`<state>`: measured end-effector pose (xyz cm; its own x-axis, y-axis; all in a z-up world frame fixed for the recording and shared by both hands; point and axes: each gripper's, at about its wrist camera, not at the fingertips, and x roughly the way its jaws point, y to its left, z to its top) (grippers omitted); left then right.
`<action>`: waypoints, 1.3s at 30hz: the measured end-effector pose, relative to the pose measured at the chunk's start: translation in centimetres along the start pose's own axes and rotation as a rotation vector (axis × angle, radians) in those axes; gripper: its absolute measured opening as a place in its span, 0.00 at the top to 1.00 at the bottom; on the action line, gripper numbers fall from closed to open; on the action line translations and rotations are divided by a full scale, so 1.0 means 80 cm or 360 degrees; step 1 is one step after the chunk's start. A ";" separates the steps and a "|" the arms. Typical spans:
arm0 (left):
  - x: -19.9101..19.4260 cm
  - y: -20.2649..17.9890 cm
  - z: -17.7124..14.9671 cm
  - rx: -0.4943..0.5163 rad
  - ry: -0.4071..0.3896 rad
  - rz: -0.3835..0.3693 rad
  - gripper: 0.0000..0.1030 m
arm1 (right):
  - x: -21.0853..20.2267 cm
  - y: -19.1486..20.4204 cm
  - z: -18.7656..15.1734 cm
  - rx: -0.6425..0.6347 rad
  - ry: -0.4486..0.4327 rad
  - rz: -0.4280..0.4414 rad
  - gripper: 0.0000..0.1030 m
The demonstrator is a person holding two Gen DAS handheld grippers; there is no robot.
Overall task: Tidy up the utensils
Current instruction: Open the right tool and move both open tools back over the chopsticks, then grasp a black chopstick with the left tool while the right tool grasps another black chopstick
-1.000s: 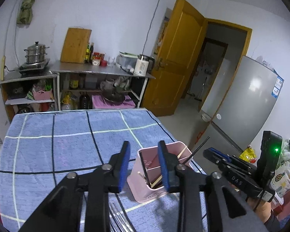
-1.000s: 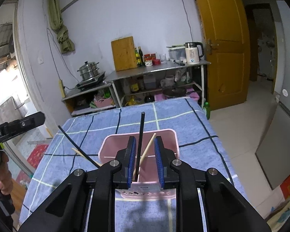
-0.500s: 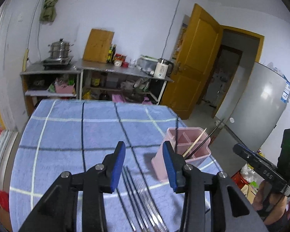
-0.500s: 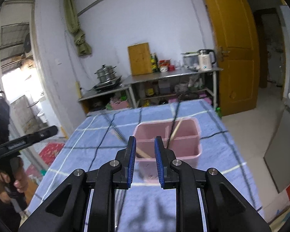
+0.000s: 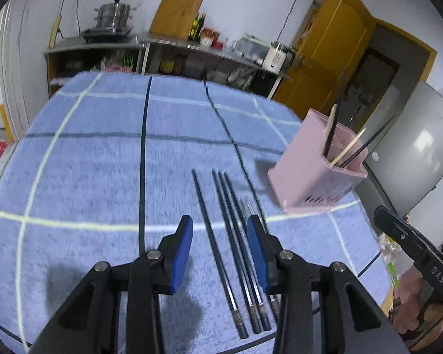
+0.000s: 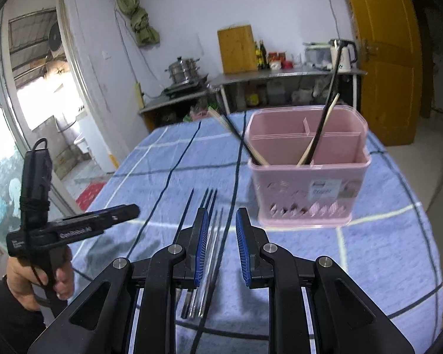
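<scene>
On the bench (image 5: pixel 73 177), covered in a blue checked cloth, the left gripper (image 5: pixel 220 246) hovers with its jaws wide apart and nothing between the blue pads (image 5: pixel 181 250). Directly below and ahead of it lie the dark chopsticks (image 5: pixel 218 236), side by side and roughly parallel; one runs through the gap between the fingers, and the others lie toward the right finger. Just beside them, partly hidden by that finger, are the thin metal chopsticks (image 5: pixel 249 206).

In the right wrist view the left gripper (image 6: pixel 124 212) shows at the far left, held off the bench edge. The right gripper (image 6: pixel 221 247) is open to a moderate gap and holds nothing; the metal chopsticks (image 6: pixel 212 244) and the tips of the dark chopsticks (image 6: pixel 205 197) lie on the cloth under and just ahead of its fingers.

To the right and farther back stands the pink utensil holder (image 5: pixel 313 177), upright on the cloth and well apart from both grippers. In it lean two black chopsticks (image 6: pixel 325 112) and two pale wooden ones (image 6: pixel 316 135), in its front compartments.

Half a second ago the right gripper was nearly closed and close to the holder; now its jaws stand wider and it has drawn back over the loose chopsticks. The left gripper has tipped downward, so the chopsticks on the cloth fill more of its view.
</scene>
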<state>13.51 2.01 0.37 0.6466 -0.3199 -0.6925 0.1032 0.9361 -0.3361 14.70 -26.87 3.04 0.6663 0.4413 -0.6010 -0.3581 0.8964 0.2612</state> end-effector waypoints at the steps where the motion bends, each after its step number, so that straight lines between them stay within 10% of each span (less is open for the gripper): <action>1: 0.006 0.000 -0.005 -0.0002 0.0021 0.0007 0.63 | 0.004 0.001 -0.001 0.0001 0.0013 0.0006 0.80; 21: 0.108 0.006 -0.002 0.0010 0.0199 0.0110 0.79 | 0.065 0.003 -0.017 0.0011 0.0175 0.0069 0.80; 39: 0.079 0.062 -0.002 0.0023 0.0163 0.0298 0.93 | 0.146 0.031 -0.005 -0.0044 0.0309 0.0082 0.88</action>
<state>17.99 4.59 -5.75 0.5754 -0.1525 -0.8035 -0.0003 0.9824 -0.1866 21.29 -19.52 -3.62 0.5089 0.4681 -0.7225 -0.4081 0.8701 0.2763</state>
